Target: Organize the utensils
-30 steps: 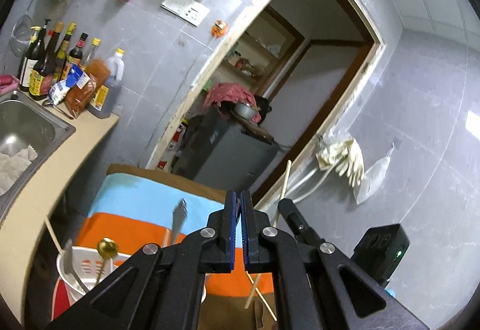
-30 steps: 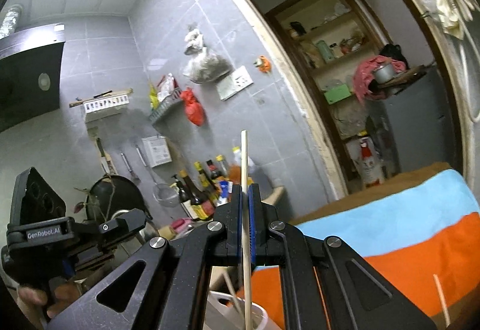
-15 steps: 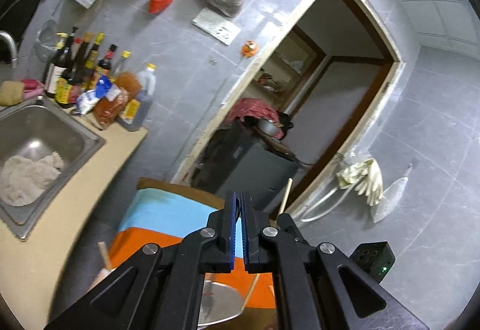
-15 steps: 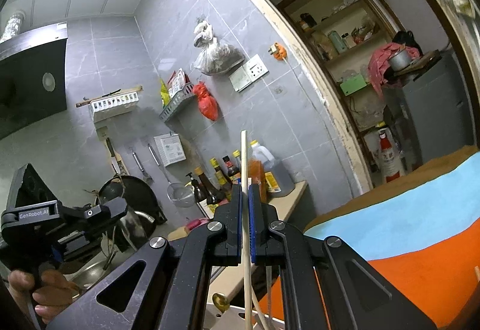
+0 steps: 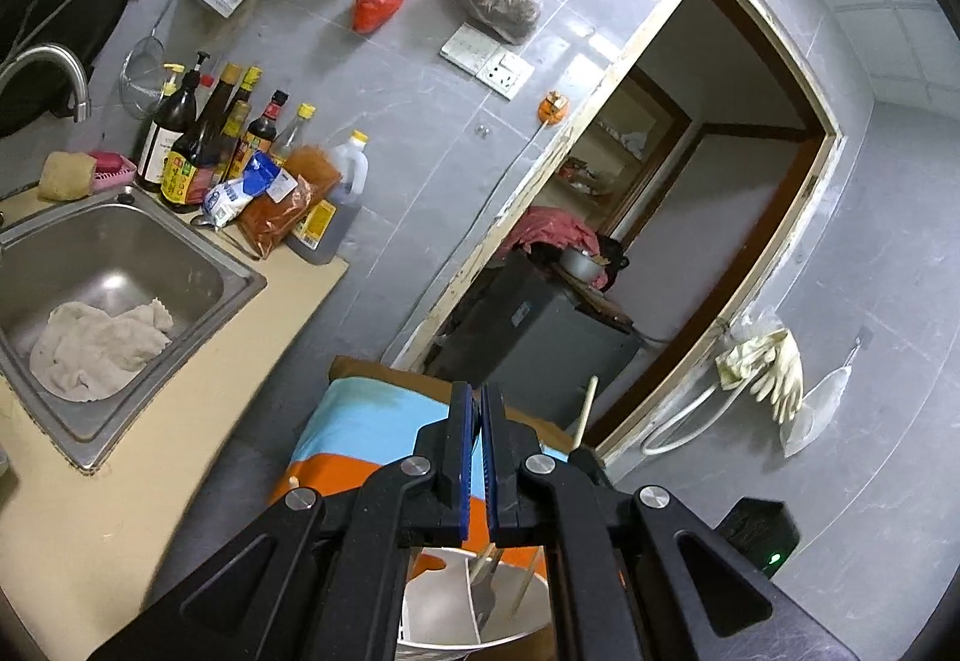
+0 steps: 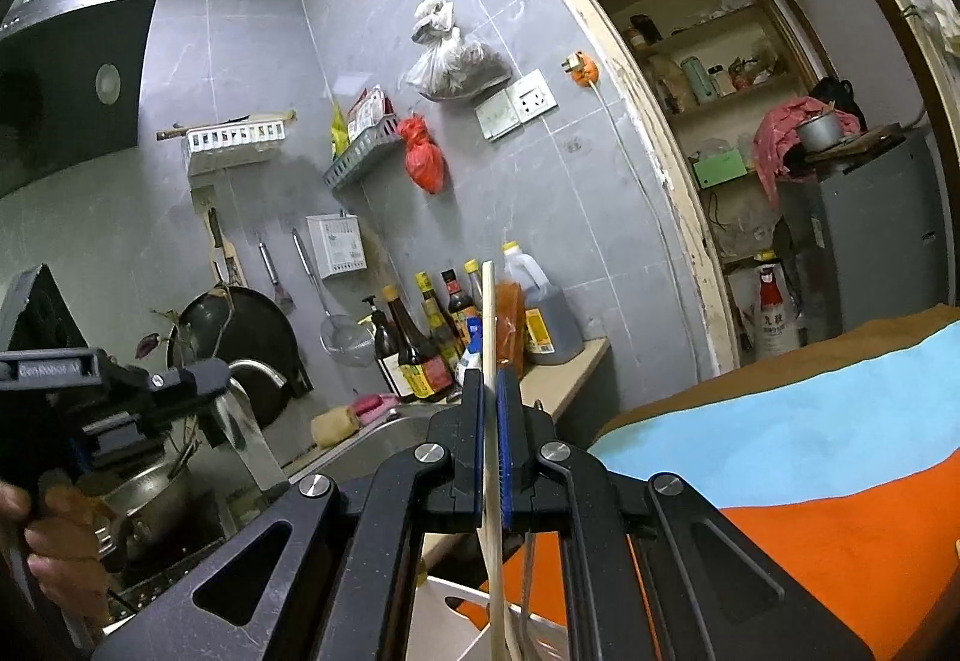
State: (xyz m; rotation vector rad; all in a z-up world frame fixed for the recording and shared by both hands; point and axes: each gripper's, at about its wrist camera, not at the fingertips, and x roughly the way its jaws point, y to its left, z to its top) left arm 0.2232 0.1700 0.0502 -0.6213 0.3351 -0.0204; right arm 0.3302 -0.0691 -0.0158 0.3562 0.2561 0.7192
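Observation:
My right gripper (image 6: pixel 491 409) is shut on a pale wooden chopstick (image 6: pixel 489 325) that stands upright between its blue pads; its lower end reaches down toward a white utensil holder (image 6: pixel 456 610). My left gripper (image 5: pixel 471 421) is shut and empty, held above the same white utensil holder (image 5: pixel 480 643), which has a divider and holds several chopsticks (image 5: pixel 483 568). The chopstick's top end (image 5: pixel 587 409) shows in the left wrist view. The left gripper also shows at the left of the right wrist view (image 6: pixel 120 391), held by a hand.
A striped blue and orange cloth (image 5: pixel 372 433) covers the table (image 6: pixel 840 457). A steel sink (image 5: pixel 108 265) with a rag lies to the left, sauce bottles (image 5: pixel 204 144) behind it. A pot (image 6: pixel 144 499) and wok (image 6: pixel 240 343) stand by the tap. A doorway (image 5: pixel 690 217) opens behind.
The left gripper has risen and tilted, so the sink and bottles come into view. The right gripper has moved the chopstick over the holder, still gripped.

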